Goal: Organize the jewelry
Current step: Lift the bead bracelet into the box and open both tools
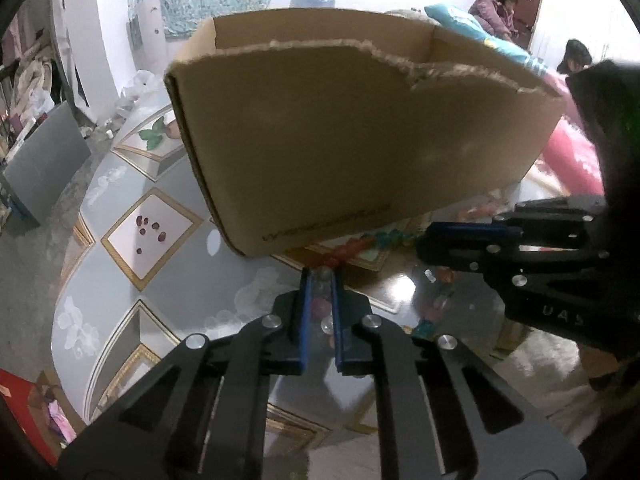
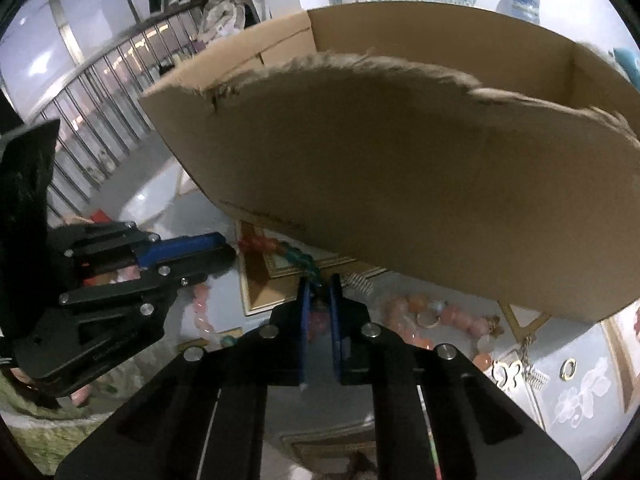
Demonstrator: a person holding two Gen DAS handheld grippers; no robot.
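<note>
A strand of red, teal and pink beads (image 2: 298, 258) lies on the glass table (image 1: 168, 280) in front of an open cardboard box (image 1: 352, 140) with a torn rim. In the left wrist view my left gripper (image 1: 320, 274) is shut on pink and clear beads (image 1: 320, 306) of it, with red beads (image 1: 352, 246) just past the tips. My right gripper (image 2: 320, 280) is shut on the strand where the teal beads end. Each gripper shows from the side in the other's view: the right gripper (image 1: 424, 240) and the left gripper (image 2: 224, 250), both at the box's foot.
More jewelry lies right of my right gripper: a peach bead bracelet (image 2: 420, 312), a butterfly piece (image 2: 506, 372), a gold ring (image 2: 568, 368). Small dark red pieces (image 1: 148, 228) sit at the table's left. Two people (image 1: 500, 8) are far behind the box. A railing (image 2: 100, 92) runs behind left.
</note>
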